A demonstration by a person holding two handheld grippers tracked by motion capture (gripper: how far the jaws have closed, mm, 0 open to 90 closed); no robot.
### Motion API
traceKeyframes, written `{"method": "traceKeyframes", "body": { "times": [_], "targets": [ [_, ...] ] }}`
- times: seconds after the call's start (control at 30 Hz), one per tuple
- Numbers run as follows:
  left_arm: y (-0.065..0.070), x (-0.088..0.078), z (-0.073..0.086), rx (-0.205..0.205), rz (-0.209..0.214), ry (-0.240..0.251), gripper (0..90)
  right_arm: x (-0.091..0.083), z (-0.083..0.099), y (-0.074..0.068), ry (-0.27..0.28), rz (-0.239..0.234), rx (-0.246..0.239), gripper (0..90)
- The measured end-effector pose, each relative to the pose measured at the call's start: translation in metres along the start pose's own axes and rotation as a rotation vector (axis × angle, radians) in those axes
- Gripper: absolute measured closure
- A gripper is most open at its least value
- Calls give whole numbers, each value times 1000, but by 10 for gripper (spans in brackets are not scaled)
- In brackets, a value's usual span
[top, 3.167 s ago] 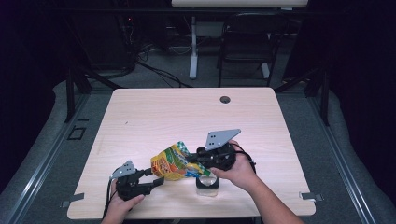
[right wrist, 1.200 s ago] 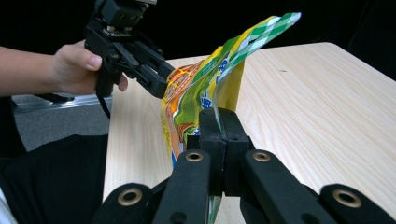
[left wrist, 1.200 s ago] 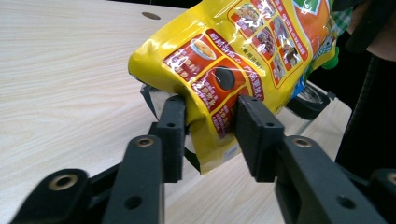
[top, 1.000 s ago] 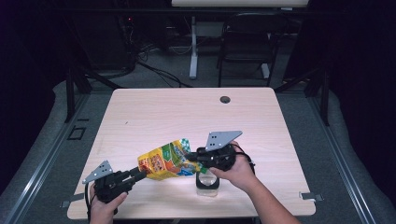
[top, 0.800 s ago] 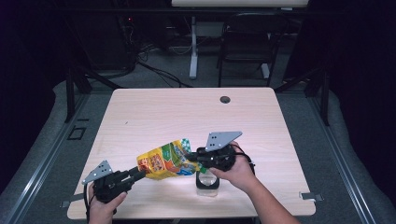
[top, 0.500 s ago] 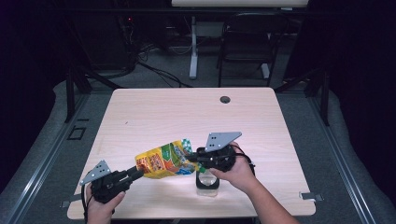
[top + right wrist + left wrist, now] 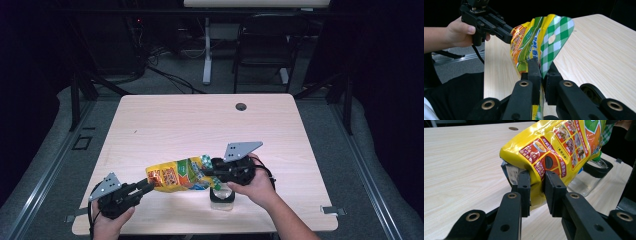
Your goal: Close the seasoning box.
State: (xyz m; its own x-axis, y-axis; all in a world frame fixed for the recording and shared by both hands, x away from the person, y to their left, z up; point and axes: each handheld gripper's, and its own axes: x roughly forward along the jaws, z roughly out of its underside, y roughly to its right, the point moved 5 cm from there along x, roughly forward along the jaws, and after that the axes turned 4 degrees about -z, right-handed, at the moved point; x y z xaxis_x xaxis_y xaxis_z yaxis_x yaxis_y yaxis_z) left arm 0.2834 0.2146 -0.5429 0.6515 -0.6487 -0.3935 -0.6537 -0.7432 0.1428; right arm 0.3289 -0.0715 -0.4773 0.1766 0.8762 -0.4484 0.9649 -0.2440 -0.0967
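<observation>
A yellow snack bag [image 7: 177, 175] with a green checked top hangs slanted above the table [image 7: 200, 125], stretched between both grippers. My left gripper [image 7: 147, 186] has just been closing and is shut on the bag's lower end [image 7: 554, 147]; both pads [image 7: 524, 182] pinch the foil. My right gripper [image 7: 210, 167] holds the checked top [image 7: 556, 32]; its jaws have just been opening slightly, and the seal still sits between the pads [image 7: 534, 67], touching them. In the right gripper view the left gripper [image 7: 509, 35] shows far off in a hand.
A clear glass jar [image 7: 222, 197] with a black rim stands open on the table under the bag's top end, also seen behind the bag [image 7: 586, 185]. A dark cable hole [image 7: 241, 106] lies near the far edge. Chair and desk legs stand beyond the table.
Since the oldest frame the left hand has drawn back to the lower left, pulling the bag out long. Over the last second the bag has barely shifted and the right hand has kept still.
</observation>
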Motion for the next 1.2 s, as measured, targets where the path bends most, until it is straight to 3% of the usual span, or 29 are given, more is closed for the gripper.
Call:
{"method": "traceKeyframes", "body": {
  "times": [0.13, 0.3, 0.63, 0.73, 1.0, 1.2],
  "targets": [
    [0, -1, 0, 11, 13, -18, 758, -1, 1, 0, -1, 8, 13, 851],
    [1, 1, 0, 12, -6, -2, 758, -2, 1, 0, 4, 5, 29, 828],
    [0, 0, 1, 12, 10, -14, 758, -5, -1, -3, 17, 13, 59, 777],
    [1, 0, 1, 14, -9, 1, 758, -6, -2, -5, 28, 27, 67, 769],
    [1, -2, -2, 12, -9, 9, 759, -10, 1, -9, 8, 72, 36, 883],
    [3, -5, -4, -4, 13, 9, 759, -13, 5, -12, 13, 77, 5, 898]
  ]
}}
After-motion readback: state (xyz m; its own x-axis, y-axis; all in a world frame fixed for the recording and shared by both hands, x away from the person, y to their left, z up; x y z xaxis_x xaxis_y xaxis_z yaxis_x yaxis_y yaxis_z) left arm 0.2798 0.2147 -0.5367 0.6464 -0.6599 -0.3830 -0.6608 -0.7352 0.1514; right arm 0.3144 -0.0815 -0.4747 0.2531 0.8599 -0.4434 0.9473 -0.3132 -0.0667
